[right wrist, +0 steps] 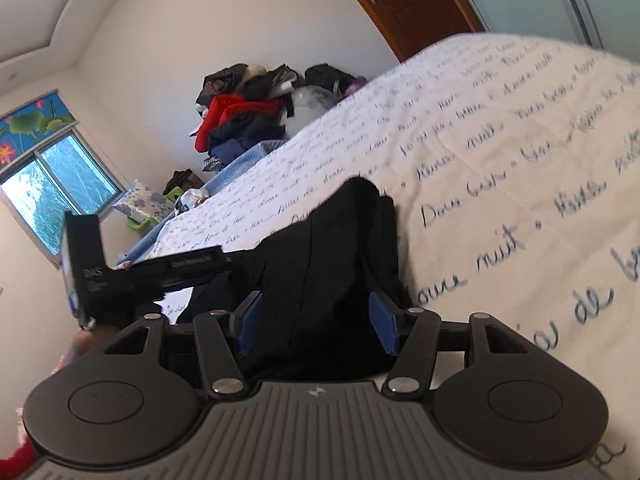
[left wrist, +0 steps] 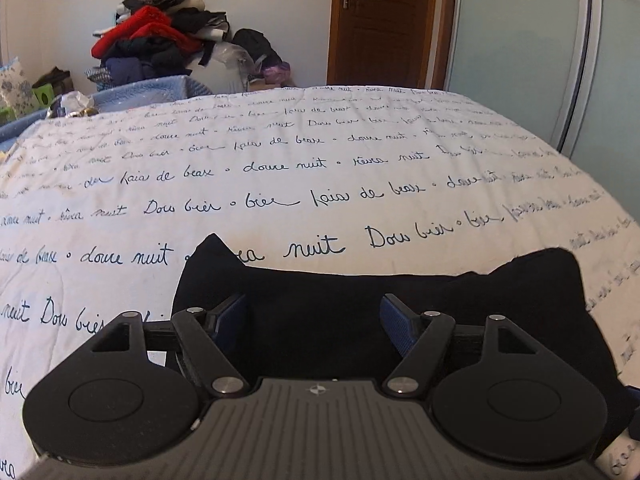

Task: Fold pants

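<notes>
The black pants (left wrist: pixel 360 308) lie bunched on the white bedspread (left wrist: pixel 280 168) with blue handwriting print, near the bed's front edge. My left gripper (left wrist: pixel 314 320) is open, its blue pads (left wrist: pixel 396 330) standing apart over the dark cloth. In the right wrist view the pants (right wrist: pixel 336 264) form a folded heap running away from me. My right gripper (right wrist: pixel 316 320) is open too, with cloth between the pads (right wrist: pixel 384 324) but not pinched. The left gripper's body (right wrist: pixel 120 276) shows at the left, beside the pants.
A heap of red and dark clothes (left wrist: pixel 156 40) sits beyond the bed on the left. A blue basket (left wrist: pixel 152 88) stands at the far-left bed edge. A brown door (left wrist: pixel 380 20) and a glass wardrobe panel (left wrist: pixel 540 40) are behind. A window (right wrist: pixel 52 188) is on the left.
</notes>
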The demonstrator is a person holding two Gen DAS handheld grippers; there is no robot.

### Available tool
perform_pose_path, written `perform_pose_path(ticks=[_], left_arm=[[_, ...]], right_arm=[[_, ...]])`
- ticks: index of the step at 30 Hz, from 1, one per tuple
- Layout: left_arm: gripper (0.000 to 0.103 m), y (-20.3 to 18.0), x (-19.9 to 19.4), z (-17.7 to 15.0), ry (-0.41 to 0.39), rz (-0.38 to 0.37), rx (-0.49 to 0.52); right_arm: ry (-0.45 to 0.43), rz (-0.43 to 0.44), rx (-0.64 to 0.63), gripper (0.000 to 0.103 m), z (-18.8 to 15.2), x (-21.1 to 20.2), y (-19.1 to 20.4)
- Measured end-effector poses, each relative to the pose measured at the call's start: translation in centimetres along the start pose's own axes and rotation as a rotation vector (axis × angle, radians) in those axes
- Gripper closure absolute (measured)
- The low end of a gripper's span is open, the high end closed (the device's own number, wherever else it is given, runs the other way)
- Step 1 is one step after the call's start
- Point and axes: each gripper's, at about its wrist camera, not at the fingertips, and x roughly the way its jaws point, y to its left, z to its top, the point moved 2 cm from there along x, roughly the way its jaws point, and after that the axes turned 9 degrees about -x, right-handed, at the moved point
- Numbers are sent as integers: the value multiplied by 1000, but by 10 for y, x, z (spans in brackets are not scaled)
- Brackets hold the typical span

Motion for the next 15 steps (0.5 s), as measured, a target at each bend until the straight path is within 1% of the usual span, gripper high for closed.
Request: perform_pose_path(ticks=[2, 5, 7, 8, 9, 10, 11, 12, 15], left_arm=[[28, -2, -2, 0, -26, 9, 6], [27, 1, -5, 4, -53, 24, -15], [25, 3, -5, 6, -59, 27, -26], [25, 5, -4, 7, -52, 29, -27], [25, 6, -3, 7, -47, 31, -30], [25, 8, -2, 7, -45, 31, -35], [25, 9, -2, 7, -44, 34, -39], [25, 10, -1, 8, -43, 38, -43], [24, 13, -3, 9, -53, 40, -55]], right_arm=[[9, 48, 28, 45, -4, 0, -1], [30, 122, 90, 45, -7, 10, -2], [29, 144, 125, 45, -6, 19, -5], [25, 158, 147, 48, -4, 24, -8], [19, 170, 170, 52, -3, 29, -11], [14, 170, 176, 68, -1, 33, -12], [16, 153, 157, 89, 1, 35, -11], [20, 122, 131, 93, 2, 37, -9], [-2, 76, 86, 94, 1, 32, -8]])
